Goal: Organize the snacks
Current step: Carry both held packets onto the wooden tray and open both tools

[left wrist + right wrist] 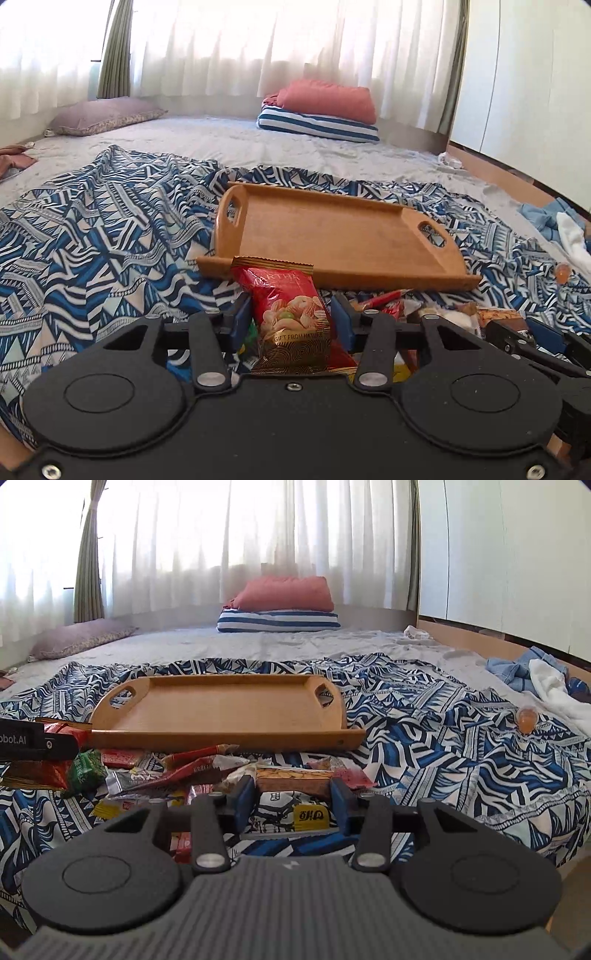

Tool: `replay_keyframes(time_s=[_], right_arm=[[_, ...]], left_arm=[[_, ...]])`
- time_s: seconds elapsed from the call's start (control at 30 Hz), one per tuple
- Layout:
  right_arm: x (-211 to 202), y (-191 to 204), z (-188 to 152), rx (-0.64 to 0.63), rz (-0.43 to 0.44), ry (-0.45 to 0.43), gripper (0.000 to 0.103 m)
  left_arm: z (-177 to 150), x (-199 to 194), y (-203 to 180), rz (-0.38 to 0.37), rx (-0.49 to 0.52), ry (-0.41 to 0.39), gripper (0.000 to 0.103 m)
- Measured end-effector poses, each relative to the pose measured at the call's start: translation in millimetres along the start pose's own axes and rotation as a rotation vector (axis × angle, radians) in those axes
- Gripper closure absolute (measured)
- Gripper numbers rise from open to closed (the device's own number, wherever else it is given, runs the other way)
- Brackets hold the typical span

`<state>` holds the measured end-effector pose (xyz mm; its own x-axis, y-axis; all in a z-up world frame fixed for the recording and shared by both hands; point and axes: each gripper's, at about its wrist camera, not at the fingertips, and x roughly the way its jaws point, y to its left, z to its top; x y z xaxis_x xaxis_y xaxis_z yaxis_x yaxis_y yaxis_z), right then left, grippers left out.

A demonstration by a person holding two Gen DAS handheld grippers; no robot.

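"MARTHA" and "GIFT FROM NATURE" on red nut packet [291, 317], "obot.AI" on black gripper body [33, 740]

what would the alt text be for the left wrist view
The left gripper holds a red nut packet upright between its blue pads, above a blue patterned cloth spread on a bed. An empty wooden tray lies just beyond it, with more snack wrappers to the right.

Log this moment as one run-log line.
left gripper: shut on red nut packet | right gripper: shut on white snack pack | wooden tray: empty | snack pile: unsorted
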<state>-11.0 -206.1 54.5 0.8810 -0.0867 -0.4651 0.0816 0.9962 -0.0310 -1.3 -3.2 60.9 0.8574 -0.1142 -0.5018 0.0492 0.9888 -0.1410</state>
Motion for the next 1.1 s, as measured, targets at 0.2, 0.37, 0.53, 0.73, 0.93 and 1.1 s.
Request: replay_keyframes(time_s=[0.2, 0.37, 0.53, 0.73, 0.93, 1.1], right_arm=[[6, 0, 17, -0.016, 0.012, -0.040, 0.055], [25, -10, 38, 0.025, 0.069, -0.024, 0.055], [65, -27, 63, 0.074, 0.139, 0.060, 0.055], [117, -32, 87, 0.080, 0.213, 0.153, 0.055], [167, -28, 95, 0.105, 0.265, 0.257, 0.055], [191, -15, 89, 0.046, 0.221, 0.296, 0.055]], left_arm=[[26, 10, -2, -0.065, -0.004, 0.009, 0.059], [49, 35, -2, -0.161, -0.019, 0.077, 0.059], [70, 75, 3, -0.207, -0.060, 0.170, 0.059], [93, 120, -4, -0.213, -0.079, 0.221, 0.059], [98, 170, -18, -0.180, -0.083, 0.274, 0.059], [89, 198, -26, -0.139, -0.058, 0.312, 0.059]])
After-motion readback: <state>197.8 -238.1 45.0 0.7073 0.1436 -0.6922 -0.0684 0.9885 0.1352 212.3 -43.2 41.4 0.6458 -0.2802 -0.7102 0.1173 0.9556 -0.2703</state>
